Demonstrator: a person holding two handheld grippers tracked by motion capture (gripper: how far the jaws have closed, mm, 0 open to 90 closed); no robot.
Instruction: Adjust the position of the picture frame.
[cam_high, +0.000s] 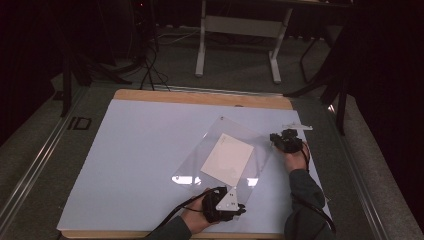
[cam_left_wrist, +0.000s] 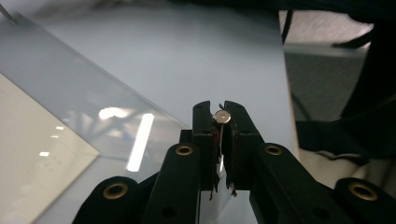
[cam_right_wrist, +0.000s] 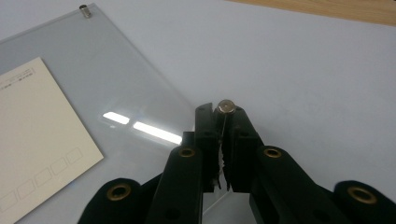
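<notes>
Both tools, left (cam_left_wrist: 220, 122) and right (cam_right_wrist: 223, 119), each pinching perhaps a metal stud (cam_right_wrist: 226, 107), over white tabletop (cam_high: 140, 150).

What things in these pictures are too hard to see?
- Printing on the white card: too small in the high view, cut off by the left edge in the right gripper view.
- Corner of the clear sheet under the right claw: covered by its jaws.
- Left claw: its stud's lower part is hidden between the jaws.

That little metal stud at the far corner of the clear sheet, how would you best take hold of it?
Probably by its round sides, from above. The stud stands upright at the clear sheet's corner, so jaws could close across its short barrel. Both the left gripper and right gripper already pinch similar studs.
</notes>
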